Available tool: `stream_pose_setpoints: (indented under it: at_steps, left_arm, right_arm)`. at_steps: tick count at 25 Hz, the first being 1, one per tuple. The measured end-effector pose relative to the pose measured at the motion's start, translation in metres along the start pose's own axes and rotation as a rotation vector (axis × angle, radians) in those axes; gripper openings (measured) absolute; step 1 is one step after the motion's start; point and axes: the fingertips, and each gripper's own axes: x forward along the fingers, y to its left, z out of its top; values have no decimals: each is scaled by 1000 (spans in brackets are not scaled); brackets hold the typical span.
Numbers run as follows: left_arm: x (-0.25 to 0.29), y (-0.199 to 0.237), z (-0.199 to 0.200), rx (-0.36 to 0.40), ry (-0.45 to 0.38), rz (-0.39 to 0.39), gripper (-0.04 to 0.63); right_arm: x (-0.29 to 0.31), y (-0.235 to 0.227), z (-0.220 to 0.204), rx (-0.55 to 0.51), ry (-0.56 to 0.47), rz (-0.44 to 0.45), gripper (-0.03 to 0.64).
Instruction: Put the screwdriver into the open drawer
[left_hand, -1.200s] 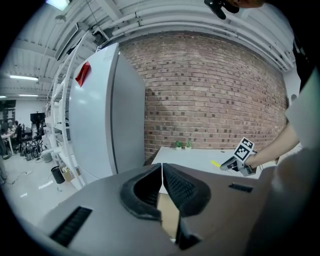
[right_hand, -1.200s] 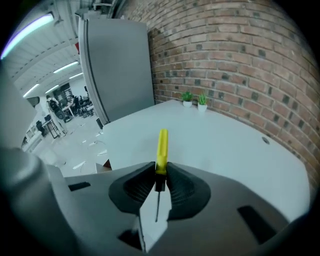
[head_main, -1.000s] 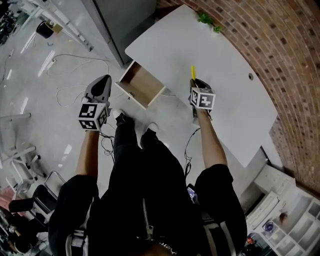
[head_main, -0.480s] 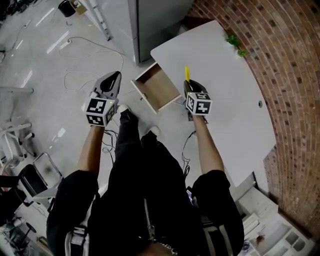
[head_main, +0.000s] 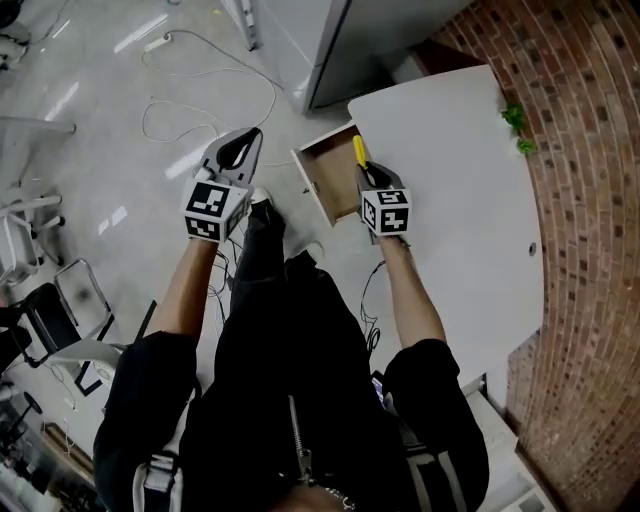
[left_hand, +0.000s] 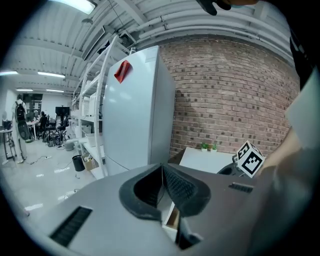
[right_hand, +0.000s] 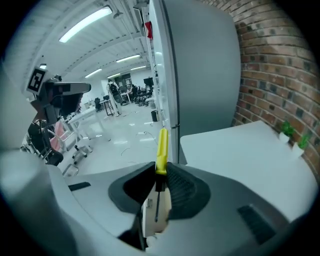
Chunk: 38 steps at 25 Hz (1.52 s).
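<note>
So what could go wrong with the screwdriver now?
It might slip: the right claw pinches the screwdriver only at its thin neck, with the yellow handle sticking out front. It might also miss: the drawer is narrow and sits by the table edge, so dropped too soon it could hit the rim or fall to the floor.

The screwdriver (head_main: 359, 151) has a yellow handle; the table (head_main: 455, 190) is white.

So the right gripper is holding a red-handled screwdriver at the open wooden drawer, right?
Wrong colour: the right gripper view shows a yellow-handled screwdriver, not a red one. The right gripper does hold it at the open wooden drawer.
</note>
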Motion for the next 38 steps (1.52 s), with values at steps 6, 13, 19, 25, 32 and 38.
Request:
stream_pose_setpoints:
  at_steps: [6, 13, 19, 25, 32, 38]
  left_arm:
    - [-3, 32, -26, -15, 11, 39, 28]
    - [-17, 63, -69, -58, 37, 87, 28]
    - [-31, 76, -118, -94, 88, 120, 28]
    - [-37, 92, -162, -134, 131, 168, 28]
    - [-37, 97, -204, -183, 156, 207, 28]
    - [-42, 102, -234, -198, 193, 227, 28]
  right_arm:
    - [57, 18, -39, -4, 84, 39, 81]
    - [126, 28, -94, -5, 204, 66, 81]
    - [181, 25, -152, 44, 356, 82, 81]
    - [221, 6, -184, 135, 435, 70, 81]
    - [257, -4, -240, 117, 544, 80, 81]
    - [274, -4, -256, 81, 583, 86, 83]
